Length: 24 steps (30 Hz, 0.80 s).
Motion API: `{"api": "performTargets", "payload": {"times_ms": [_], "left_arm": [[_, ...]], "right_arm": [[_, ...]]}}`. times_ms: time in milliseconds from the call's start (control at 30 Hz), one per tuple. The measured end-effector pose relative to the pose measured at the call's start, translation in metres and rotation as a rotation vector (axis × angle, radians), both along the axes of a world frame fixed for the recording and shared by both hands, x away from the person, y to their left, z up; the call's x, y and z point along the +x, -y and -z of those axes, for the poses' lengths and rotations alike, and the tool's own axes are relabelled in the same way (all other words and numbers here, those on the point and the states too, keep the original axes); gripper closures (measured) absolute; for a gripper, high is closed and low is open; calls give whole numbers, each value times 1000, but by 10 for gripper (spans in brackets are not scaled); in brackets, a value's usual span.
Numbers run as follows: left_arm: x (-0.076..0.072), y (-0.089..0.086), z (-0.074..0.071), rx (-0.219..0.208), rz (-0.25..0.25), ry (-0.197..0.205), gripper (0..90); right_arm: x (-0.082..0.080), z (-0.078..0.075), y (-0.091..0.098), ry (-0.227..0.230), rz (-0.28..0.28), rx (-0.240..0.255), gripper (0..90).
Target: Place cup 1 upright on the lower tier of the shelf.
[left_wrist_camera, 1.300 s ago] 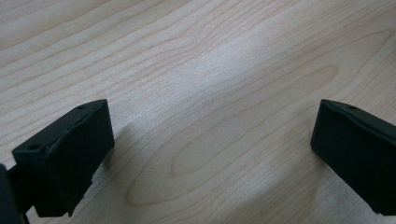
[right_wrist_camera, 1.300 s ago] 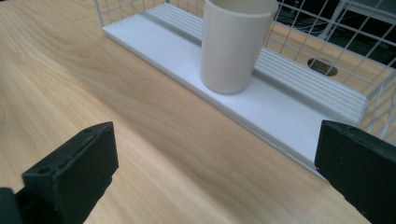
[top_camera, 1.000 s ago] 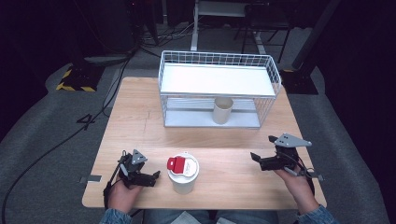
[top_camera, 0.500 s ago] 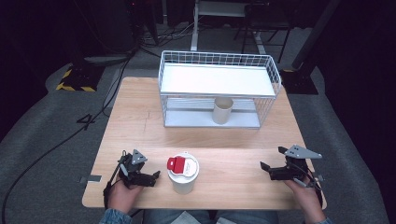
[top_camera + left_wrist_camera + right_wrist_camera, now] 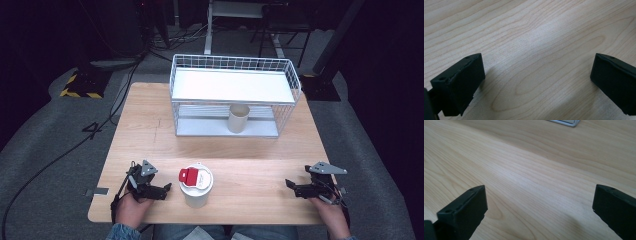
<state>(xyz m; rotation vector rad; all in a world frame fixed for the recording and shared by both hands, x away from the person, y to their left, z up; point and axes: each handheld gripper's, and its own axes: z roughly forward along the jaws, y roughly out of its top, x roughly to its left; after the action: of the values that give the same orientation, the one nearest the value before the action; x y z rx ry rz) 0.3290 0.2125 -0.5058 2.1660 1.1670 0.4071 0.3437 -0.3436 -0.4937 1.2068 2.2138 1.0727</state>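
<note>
- So, honestly, nothing looks started yet: the white cup with the red lid tab (image 5: 196,183) stands upright on the table (image 5: 250,165) at its near edge, untouched, and neither of your grippers holds anything.
- Your left gripper (image 5: 162,190) sits just left of the cup, near it but apart, jaws spread wide with bare wood between them in the left gripper view.
- Your right gripper (image 5: 292,187) is well to the right of the cup, low by the tabletop, jaws also wide over plain wood.
- Beyond the cup, the wire rack (image 5: 235,95) has a beige tumbler (image 5: 238,118) standing on its lower shelf.
- My guess: the grab on the cup is all still to do, and the left gripper is best placed for it.
- Compared with a second ago, your right gripper has pulled back toward you and dropped lower, farther from the cup. Left gripper and cup haven't budged.
</note>
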Motion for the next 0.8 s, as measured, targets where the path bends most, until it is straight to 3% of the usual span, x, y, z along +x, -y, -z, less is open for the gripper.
{"api": "performTargets", "payload": {"times_ms": [200,300,800], "left_arm": [[-1,1,0,-3,-12,3,2],[-1,1,0,-1,-9,4,2],[-1,1,0,2,-8,4,2]], "right_arm": [[2,11,8,-62,-2,-38,27],[3,11,9,-61,-12,-59,81],[5,12,7,-65,-8,-68,49]]}}
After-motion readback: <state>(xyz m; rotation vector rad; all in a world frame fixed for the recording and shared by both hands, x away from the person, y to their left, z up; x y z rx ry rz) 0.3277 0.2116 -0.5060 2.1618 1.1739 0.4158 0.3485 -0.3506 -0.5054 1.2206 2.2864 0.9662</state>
